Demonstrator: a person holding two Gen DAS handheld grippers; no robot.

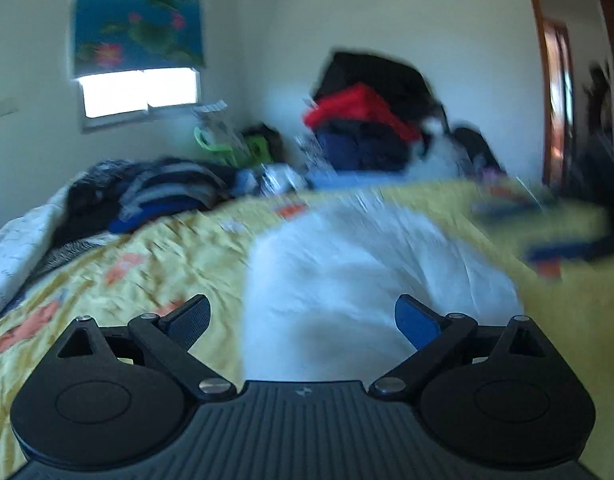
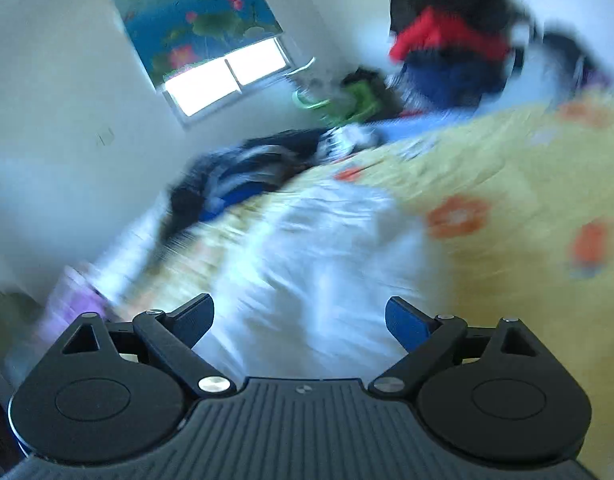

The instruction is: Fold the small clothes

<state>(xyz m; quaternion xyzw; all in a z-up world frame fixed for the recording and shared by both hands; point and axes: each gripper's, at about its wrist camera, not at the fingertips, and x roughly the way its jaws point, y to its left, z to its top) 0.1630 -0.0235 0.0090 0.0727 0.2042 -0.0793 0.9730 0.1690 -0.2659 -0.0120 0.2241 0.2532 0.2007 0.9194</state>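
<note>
Left wrist view is pretty motion-smeared, but you can make out the left gripper (image 1: 303, 320) with its two black fingers spread wide apart and nothing between them. Right in front of it sits a rumpled white cloth garment (image 1: 367, 276), lying on a yellow bedspread with orange flower print (image 1: 147, 264). The garment looks bunched up rather than flat, though the blur makes any folds hard to read. Off to the left on the bed there's a heap of dark blue and striped clothes (image 1: 155, 196), and further back against the wall a taller stack of black, red and navy clothes (image 1: 367, 120). A blue roller blind with pink lotus flowers (image 1: 139, 16) hangs over the bright window.

Right wrist view is tilted and even blurrier. The right gripper (image 2: 301, 320) is also wide open, holding nothing. The same white garment (image 2: 319, 264) stretches away from just ahead of its fingers, across the yellow bedspread (image 2: 507, 184). The dark striped heap (image 2: 243, 176) is beyond it on the left, the black/red/navy stack (image 2: 447, 40) is up at the top right, and the lotus blind (image 2: 199, 16) is at the upper left.
</note>
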